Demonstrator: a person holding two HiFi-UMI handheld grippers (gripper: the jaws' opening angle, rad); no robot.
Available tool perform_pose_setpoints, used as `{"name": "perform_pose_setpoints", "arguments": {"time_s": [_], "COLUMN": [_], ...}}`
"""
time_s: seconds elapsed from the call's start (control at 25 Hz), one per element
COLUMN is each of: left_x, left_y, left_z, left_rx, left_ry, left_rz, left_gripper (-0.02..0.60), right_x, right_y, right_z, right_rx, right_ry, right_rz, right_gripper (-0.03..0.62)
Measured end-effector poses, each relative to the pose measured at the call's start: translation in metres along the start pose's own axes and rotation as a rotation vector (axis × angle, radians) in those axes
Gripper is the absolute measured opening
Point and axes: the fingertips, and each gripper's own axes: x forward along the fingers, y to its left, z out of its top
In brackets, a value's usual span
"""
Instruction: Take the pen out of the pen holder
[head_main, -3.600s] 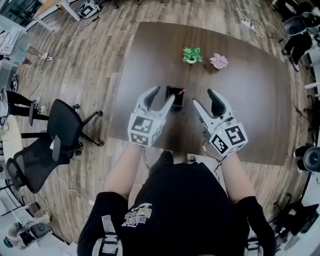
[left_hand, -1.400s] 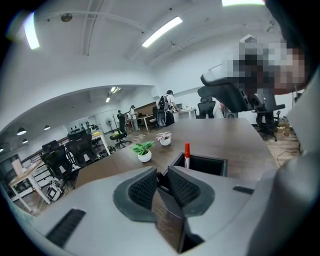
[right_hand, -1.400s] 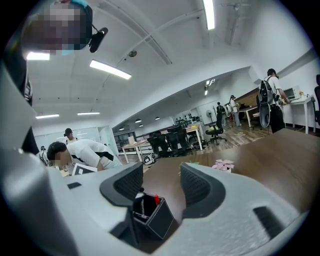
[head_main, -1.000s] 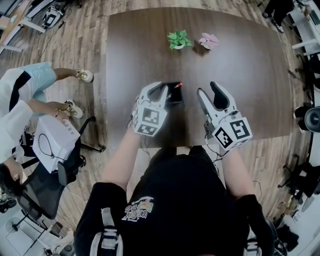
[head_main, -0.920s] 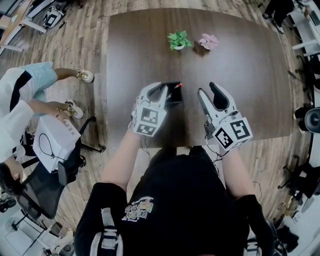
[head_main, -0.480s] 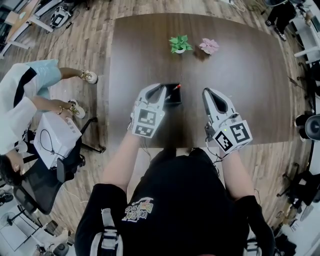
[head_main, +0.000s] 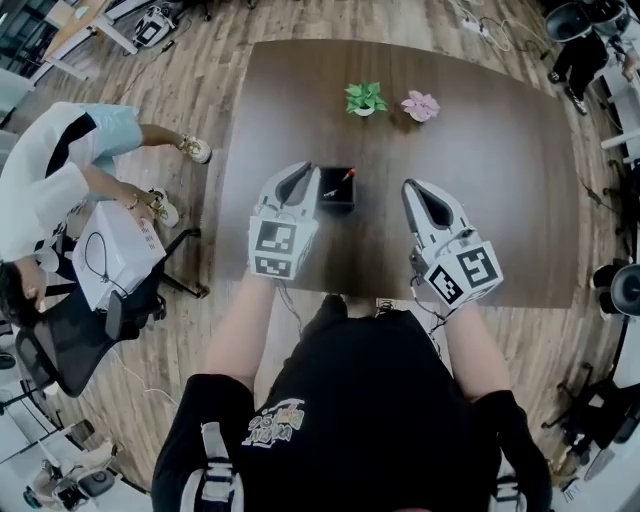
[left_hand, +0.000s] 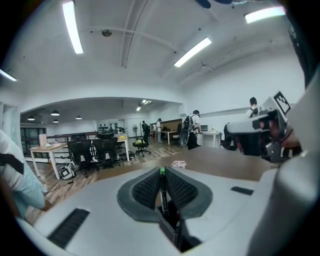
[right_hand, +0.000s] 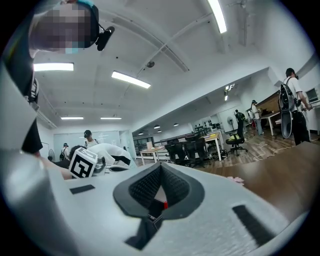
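The left gripper is clamping its jaws on a thin dark pen with a green top. The ribbed pads are pressing on it from both sides, and the pen is standing upright between them. Its lower end is running down toward the open top of the black pen holder just beneath the jaws; whether it is clear of the rim I cannot tell.

In the head view this gripper is hovering just left of the pen holder, which is sitting on the dark bench with a second, red-tipped pen leaning in it. The right gripper is hanging to the right of the holder, apart from it. Its jaws are pressing together on nothing.

A green plant and a pink flower are standing side by side at the bench's far side. Off to the left, on the wooden floor, a person in white is bending toward a white box beside an office chair.
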Motion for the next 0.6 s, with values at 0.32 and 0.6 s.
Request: {"name": "perform_pose_setpoints", "arguments": {"time_s": [0.32,0.6], "left_x": [-0.051,-0.108], "left_y": [-0.038,-0.077], "left_z": [0.046,0.057], "left_rx": [-0.069,-0.088], "left_ry": [-0.079,-0.103], "left_rz": [0.109,0.265], "left_gripper": [0.026,0.026], "right_x": [-0.033,-0.063], "right_y": [0.005,0.021], "right_z": [0.009,0.006], "right_rx": [-0.007,-0.013], "right_ry": [-0.014,-0.014], "right_rz": [0.122,0.276], "right_gripper": [0.005,0.005]}}
